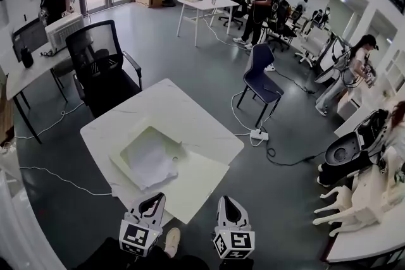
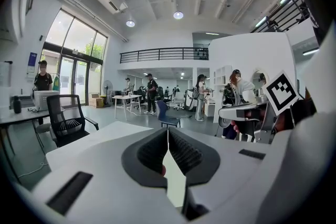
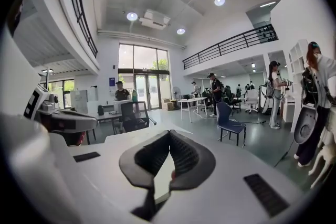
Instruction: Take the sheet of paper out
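Note:
A crumpled white sheet of paper lies in a pale green open folder on the white table, near its front corner. Both grippers hang side by side just short of the table's near edge, apart from the paper. My left gripper has its jaws closed tip to tip with nothing between them. My right gripper is likewise shut and empty. Both point across the table top towards the room. The paper does not show in either gripper view.
A black office chair stands at the table's far left side and a blue chair at the far right. A power strip with cables lies on the floor. White furniture lines the right. Several people stand further back.

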